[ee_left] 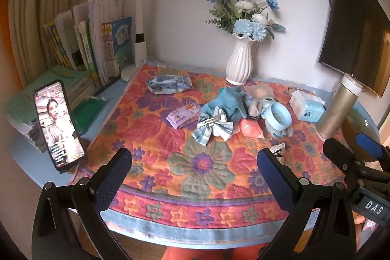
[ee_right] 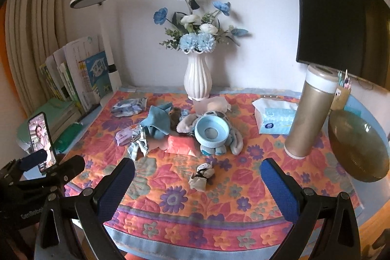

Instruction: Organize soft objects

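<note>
A heap of soft things lies mid-table on the floral quilt: a teal cloth, a plaid bow with a hair clip, a plush toy under a blue ring, a pink pouch and a small crumpled cloth. My left gripper is open and empty above the table's near edge. My right gripper is open and empty, just short of the crumpled cloth. Each gripper shows at the edge of the other's view.
A white vase of blue flowers, a gold flask, a tissue pack, two wipe packs, a phone on a stand, books, a lamp, a dark bowl and a monitor ring the table.
</note>
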Action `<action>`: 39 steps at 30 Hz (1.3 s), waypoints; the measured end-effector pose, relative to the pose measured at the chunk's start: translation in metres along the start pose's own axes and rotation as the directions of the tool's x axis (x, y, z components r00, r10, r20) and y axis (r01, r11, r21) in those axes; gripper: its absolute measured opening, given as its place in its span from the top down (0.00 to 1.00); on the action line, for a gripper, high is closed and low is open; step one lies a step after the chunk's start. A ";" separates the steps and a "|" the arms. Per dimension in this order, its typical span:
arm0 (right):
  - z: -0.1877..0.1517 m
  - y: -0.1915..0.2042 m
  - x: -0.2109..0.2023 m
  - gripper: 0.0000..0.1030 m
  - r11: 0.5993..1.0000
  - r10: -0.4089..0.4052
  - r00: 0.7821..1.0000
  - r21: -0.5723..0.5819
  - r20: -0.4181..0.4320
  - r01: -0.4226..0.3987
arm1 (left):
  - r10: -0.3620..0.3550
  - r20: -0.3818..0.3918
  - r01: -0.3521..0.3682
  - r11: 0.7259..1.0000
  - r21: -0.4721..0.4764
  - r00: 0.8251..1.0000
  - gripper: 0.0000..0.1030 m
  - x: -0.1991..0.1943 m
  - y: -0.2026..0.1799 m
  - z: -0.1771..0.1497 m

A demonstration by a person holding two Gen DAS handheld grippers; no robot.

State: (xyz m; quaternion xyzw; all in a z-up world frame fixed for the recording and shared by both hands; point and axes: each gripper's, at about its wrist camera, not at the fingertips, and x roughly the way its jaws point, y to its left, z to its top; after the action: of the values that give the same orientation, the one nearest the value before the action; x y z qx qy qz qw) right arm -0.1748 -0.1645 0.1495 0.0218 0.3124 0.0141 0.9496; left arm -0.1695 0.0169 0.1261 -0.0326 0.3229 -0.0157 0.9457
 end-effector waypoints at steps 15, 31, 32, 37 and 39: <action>0.000 0.004 0.011 0.00 1.000 -0.015 1.000 -0.019 -0.012 0.014 | 0.001 -0.031 -0.001 1.000 -0.004 1.000 0.01 0.009 0.002 0.002; 0.001 -0.022 0.073 0.00 0.999 -0.043 0.991 -0.004 -0.123 0.042 | -0.046 -0.127 0.050 0.998 0.030 0.991 0.01 0.073 0.003 0.005; 0.002 -0.026 0.077 0.00 0.999 -0.046 0.991 0.000 -0.129 0.046 | -0.054 -0.128 0.060 0.997 0.042 0.990 0.01 0.076 0.003 0.006; 0.012 -0.041 0.093 0.00 0.999 -0.035 0.989 0.018 -0.141 0.038 | -0.102 -0.149 0.113 0.991 0.067 0.984 0.01 0.095 0.005 0.017; 0.016 -0.044 0.100 0.00 0.999 -0.038 0.989 0.011 -0.143 0.040 | -0.118 -0.155 0.129 0.989 0.067 0.981 0.01 0.102 0.005 0.022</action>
State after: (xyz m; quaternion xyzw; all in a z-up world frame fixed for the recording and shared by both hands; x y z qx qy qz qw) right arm -0.0839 -0.2045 0.1006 0.0215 0.3802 -0.0050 0.9246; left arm -0.0757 0.0179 0.0809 -0.0150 0.3901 -0.0893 0.9163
